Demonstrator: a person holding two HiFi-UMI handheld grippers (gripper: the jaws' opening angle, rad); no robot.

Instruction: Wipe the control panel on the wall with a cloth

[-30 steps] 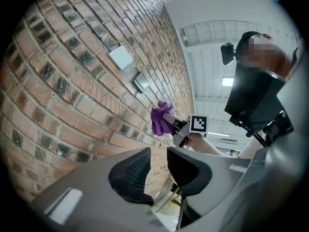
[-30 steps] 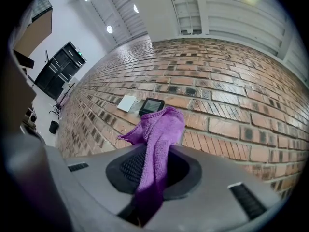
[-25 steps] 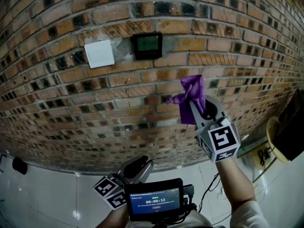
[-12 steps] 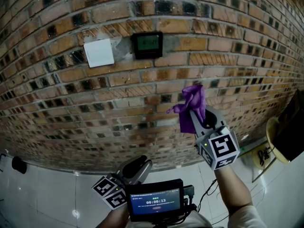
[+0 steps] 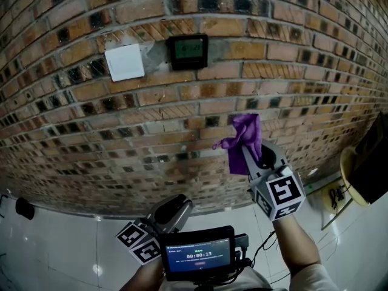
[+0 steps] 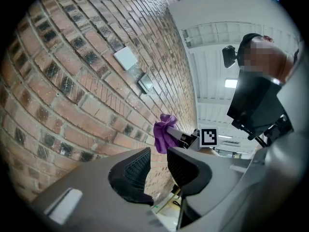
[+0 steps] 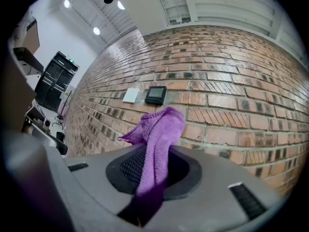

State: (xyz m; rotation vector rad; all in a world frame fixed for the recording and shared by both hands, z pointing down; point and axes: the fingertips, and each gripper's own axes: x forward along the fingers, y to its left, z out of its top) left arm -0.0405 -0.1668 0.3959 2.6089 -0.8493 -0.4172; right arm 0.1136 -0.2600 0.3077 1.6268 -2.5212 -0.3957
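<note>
Zero wiping evident yet | small black control panel (image 5: 187, 51) high on far brick wall (image 5: 73, 120) | purple knitted cloth (image 5: 245, 135) clamped tight in right gripper (image 5: 250, 155), below-right of panel | left gripper (image 6: 157, 170) low, near, slightly parted, empty | remaining: raise, press, wipe

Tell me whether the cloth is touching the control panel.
No, the cloth sits below and right of the control panel, apart.

We face a brick wall (image 5: 273, 53) with two fixtures mounted on it. A dark control panel (image 5: 187, 51) sits near a white square plate (image 5: 125, 62), which we see on its left.
</note>
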